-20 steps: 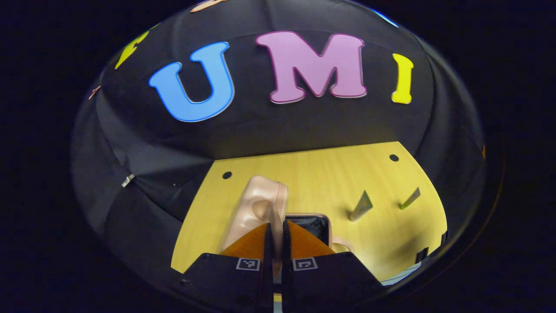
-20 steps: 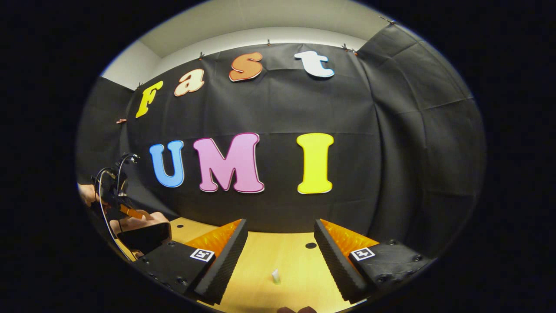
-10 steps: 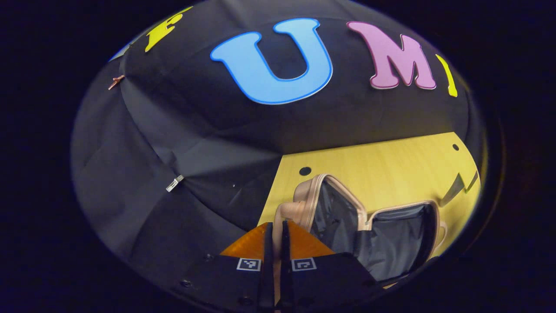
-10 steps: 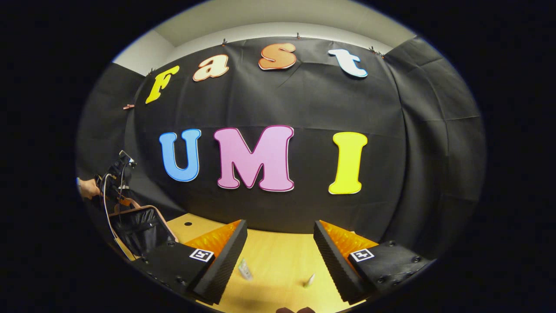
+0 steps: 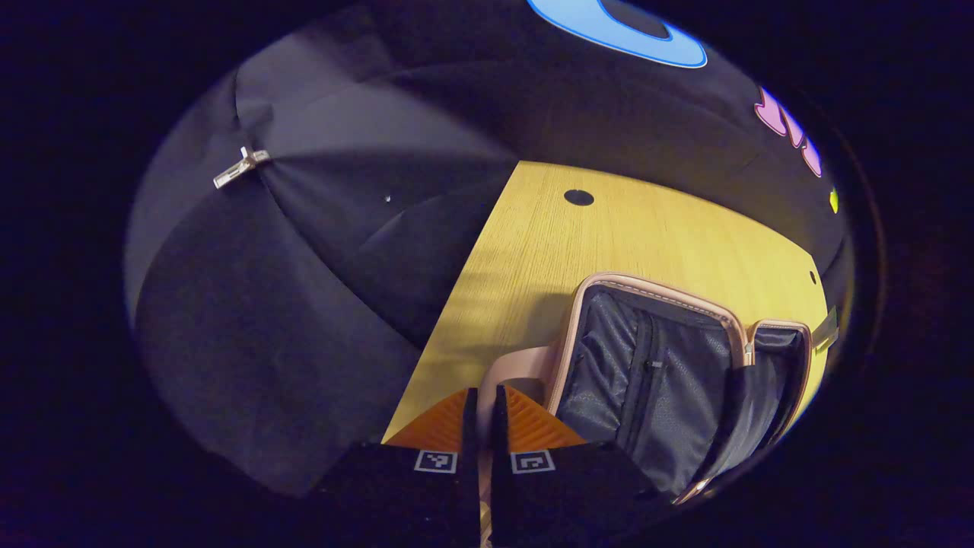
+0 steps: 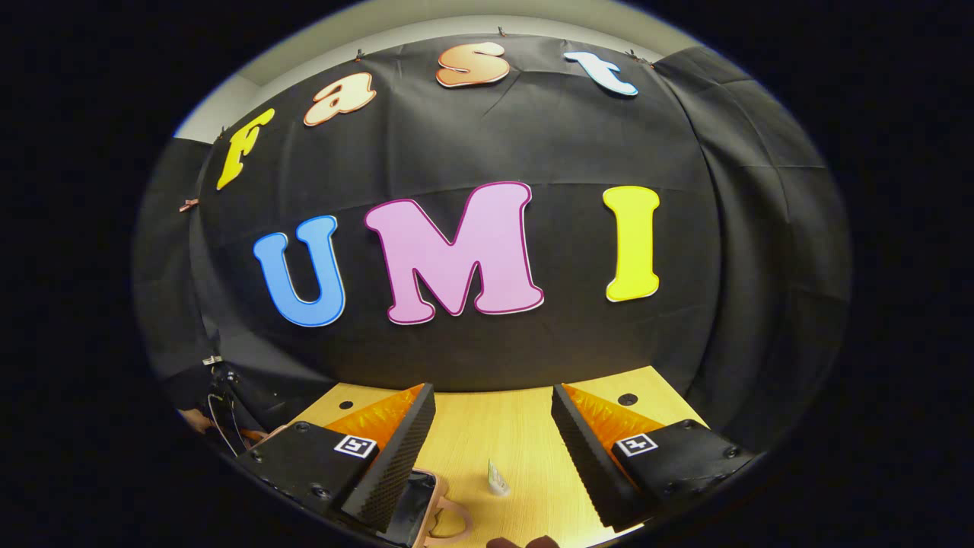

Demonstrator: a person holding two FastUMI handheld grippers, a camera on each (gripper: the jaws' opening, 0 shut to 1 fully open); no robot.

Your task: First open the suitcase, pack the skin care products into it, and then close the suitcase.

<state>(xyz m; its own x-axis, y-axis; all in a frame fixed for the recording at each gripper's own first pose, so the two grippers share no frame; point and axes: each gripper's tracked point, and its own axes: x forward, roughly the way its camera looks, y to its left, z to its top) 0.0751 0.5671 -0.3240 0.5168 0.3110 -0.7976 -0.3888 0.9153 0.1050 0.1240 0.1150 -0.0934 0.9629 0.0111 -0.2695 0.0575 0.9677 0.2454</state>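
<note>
Left gripper (image 5: 480,403): jaws nearly closed, pinching the pale pink edge of the suitcase (image 5: 670,365). Suitcase: lies open on the bench (image 5: 609,236), dark lining facing up, pink trim round both halves, just right of the gripper in the left gripper view; a pink corner with a loop handle (image 6: 449,521) also shows in the right gripper view, low beside the left finger. Right gripper (image 6: 493,441): jaws wide apart, nothing between them, held above the bench. Skin care tube (image 6: 498,478): small, pale, on the bench between the right gripper's fingers, apart from the suitcase. Bench: yellow wood with small dark round holes. Beyond: black cloth wall of the booth
</note>
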